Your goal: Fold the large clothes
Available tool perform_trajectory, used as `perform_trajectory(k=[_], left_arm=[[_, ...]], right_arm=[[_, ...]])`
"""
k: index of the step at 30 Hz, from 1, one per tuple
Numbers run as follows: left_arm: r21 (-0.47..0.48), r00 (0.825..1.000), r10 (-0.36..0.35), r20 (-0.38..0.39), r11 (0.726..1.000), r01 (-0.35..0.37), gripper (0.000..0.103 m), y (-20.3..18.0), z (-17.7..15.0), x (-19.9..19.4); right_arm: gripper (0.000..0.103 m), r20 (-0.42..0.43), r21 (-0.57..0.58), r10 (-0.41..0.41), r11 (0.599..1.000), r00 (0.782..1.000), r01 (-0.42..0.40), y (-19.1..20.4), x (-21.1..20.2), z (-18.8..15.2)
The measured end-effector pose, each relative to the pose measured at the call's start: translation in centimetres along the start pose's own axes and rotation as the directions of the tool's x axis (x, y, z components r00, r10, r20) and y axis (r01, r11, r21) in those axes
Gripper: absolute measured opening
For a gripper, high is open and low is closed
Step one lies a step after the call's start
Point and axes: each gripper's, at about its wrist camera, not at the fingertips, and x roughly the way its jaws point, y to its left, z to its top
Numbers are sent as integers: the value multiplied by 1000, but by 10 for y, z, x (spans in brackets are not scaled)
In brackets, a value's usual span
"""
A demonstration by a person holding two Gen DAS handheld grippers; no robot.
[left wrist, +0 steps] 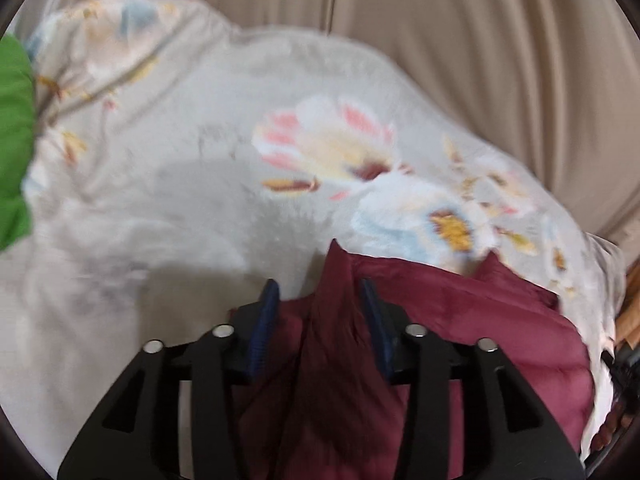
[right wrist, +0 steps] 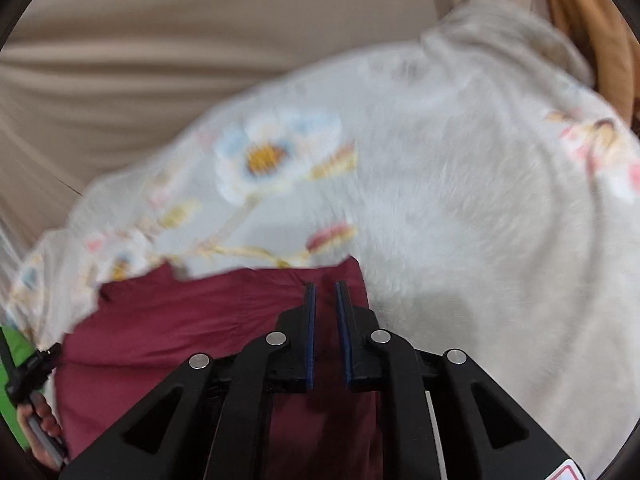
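Note:
A maroon padded garment (left wrist: 460,336) lies on a pale floral blanket (left wrist: 192,184). My left gripper (left wrist: 320,292) is shut on a raised fold of the maroon garment, which stands up between its blue pads. In the right wrist view the same maroon garment (right wrist: 192,320) spreads to the left, and my right gripper (right wrist: 325,288) is shut on its far corner, with the cloth between the narrow blue pads. Both views are blurred by motion.
The floral blanket (right wrist: 460,208) covers the bed. Beige curtains (left wrist: 460,40) hang behind it. A green cloth (left wrist: 12,140) sits at the left edge. The other gripper's handle and a hand (right wrist: 36,408) show at the lower left of the right wrist view.

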Motion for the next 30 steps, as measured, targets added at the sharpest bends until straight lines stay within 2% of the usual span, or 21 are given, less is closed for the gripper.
perform_trajectory(k=[3, 5, 7, 8, 12, 15, 18, 20, 22, 23, 25, 29, 30], left_arm=[[31, 1000, -30, -9, 999, 30, 57, -2, -12, -37], [42, 998, -45, -42, 998, 46, 58, -4, -24, -49], [52, 996, -52, -76, 997, 56, 58, -6, -40, -55], [54, 994, -51, -95, 997, 56, 58, -6, -50, -56], [39, 994, -24, -104, 999, 29, 58, 5, -74, -61], [-1, 995, -16, -95, 1000, 16, 59, 19, -81, -64], [-22, 995, -13, -104, 1000, 11, 64, 32, -84, -61], [-40, 992, -28, -127, 999, 23, 69, 39, -87, -55], [-70, 982, -77, -174, 995, 66, 78, 45, -92, -44], [-82, 978, -103, -180, 993, 90, 82, 46, -94, -40], [-60, 980, -104, -170, 994, 96, 90, 43, -96, -40], [-60, 976, -131, -176, 991, 122, 92, 35, -94, -33], [-65, 971, -152, -182, 988, 142, 86, 31, -92, -31]], right_arm=[[13, -29, -126, 65, 990, 997, -68, 41, -31, -9], [13, -89, -222, 92, 969, 992, -110, 79, -35, -23], [11, -169, -280, 136, 943, 976, -179, 113, -28, -41], [9, -223, -307, 160, 924, 962, -225, 136, -19, -55], [6, -281, -377, 158, 889, 947, -260, 186, 5, -87], [6, -301, -325, 189, 901, 935, -287, 198, 18, -85], [6, -283, -307, 182, 913, 942, -269, 207, 30, -75], [6, -316, -296, 163, 919, 935, -261, 208, 46, -77], [6, -366, -291, 164, 915, 916, -280, 207, 66, -86], [5, -369, -298, 165, 911, 915, -285, 206, 69, -90], [3, -361, -323, 162, 902, 918, -286, 207, 73, -98], [0, -345, -348, 163, 892, 924, -287, 209, 80, -105], [0, -346, -346, 169, 891, 923, -293, 208, 82, -105]])
